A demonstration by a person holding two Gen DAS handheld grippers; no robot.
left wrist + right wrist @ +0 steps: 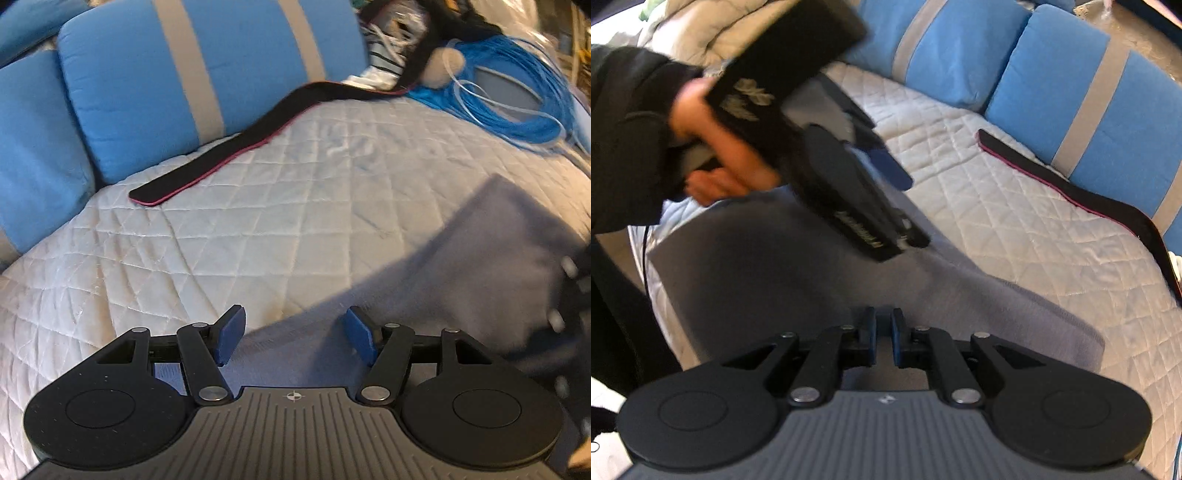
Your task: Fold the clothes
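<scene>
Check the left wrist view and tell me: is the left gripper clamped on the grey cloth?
No: the left gripper has its blue-padded fingers spread wide apart above the flat grey cloth, with nothing between them.

the garment (960,288) lies on the bed (184,240) near its front edge. a strap (229,155) lies behind it along the cushions (147,92) at the back. a coil of cable (517,92) rests at the bed's far right corner.
</scene>
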